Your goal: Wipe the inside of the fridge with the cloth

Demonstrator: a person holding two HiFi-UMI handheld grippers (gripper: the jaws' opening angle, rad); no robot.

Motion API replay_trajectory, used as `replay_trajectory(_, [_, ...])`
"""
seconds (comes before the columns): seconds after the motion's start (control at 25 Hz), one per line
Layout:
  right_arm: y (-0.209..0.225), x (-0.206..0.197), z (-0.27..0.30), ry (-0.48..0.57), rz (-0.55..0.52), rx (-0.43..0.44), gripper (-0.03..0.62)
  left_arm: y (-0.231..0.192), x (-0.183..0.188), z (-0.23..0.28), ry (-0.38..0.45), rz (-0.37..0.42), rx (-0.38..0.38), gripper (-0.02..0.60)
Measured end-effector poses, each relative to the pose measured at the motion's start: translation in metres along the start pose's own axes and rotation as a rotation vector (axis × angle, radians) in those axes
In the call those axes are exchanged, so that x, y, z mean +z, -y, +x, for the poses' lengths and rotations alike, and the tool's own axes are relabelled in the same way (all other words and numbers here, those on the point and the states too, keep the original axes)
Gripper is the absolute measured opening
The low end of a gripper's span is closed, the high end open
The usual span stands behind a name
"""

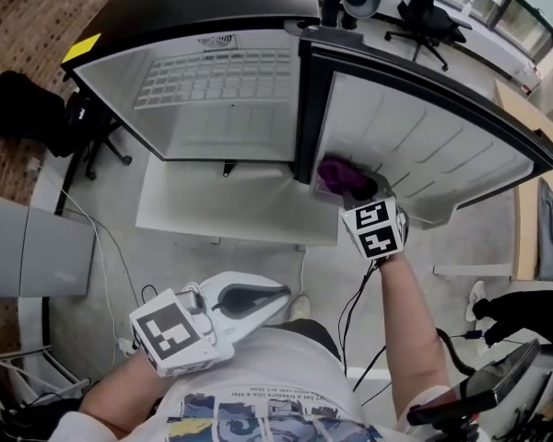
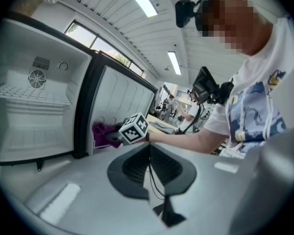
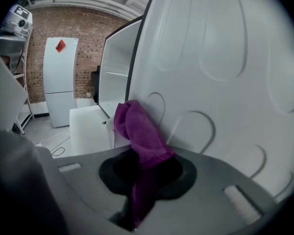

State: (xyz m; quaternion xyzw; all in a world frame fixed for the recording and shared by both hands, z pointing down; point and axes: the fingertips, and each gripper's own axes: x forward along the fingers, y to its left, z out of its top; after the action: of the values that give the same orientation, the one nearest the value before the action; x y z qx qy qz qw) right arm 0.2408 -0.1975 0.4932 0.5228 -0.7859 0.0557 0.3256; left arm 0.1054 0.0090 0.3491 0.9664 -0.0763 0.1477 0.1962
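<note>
The small white fridge [image 1: 212, 90] stands open, its door [image 1: 424, 136] swung out to the right. A purple cloth [image 1: 339, 173] bunches against the lower inside of the door. My right gripper [image 1: 358, 191] is shut on the cloth [image 3: 139, 131], which rises from between the jaws and touches the door's moulded liner [image 3: 225, 82]. My left gripper [image 1: 278, 295] is held low by the person's body, away from the fridge, jaws together with nothing in them. The left gripper view shows the fridge interior [image 2: 34, 116], the cloth [image 2: 104, 133] and the right gripper's marker cube [image 2: 134, 129].
A wire shelf [image 2: 29, 96] crosses the fridge's upper part. Cables [image 1: 101, 265] lie on the floor at the left near a black bag [image 1: 23, 104]. An office chair [image 1: 424, 12] stands behind the fridge, a wooden table [image 1: 525, 182] at right. A tall white fridge [image 3: 59, 80] stands by the brick wall.
</note>
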Motion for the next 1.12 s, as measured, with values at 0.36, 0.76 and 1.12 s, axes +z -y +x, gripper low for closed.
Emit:
replay_trajectory(0.36, [0.023,-0.024,-0.014,-0.04,0.017,-0.059,0.052,0.002,0.002,0.015,-0.032,0.027,-0.046,0.006])
replay_trajectory(0.76, [0.061,-0.057,-0.052,-0.085,0.041,-0.16,0.052,0.02,0.008,0.043,-0.055,0.052,-0.133,0.006])
replay_trajectory(1.12, [0.096,-0.091,-0.086,-0.132,0.067,-0.256,0.052,0.038,0.013,0.069,-0.062,0.079,-0.198,0.006])
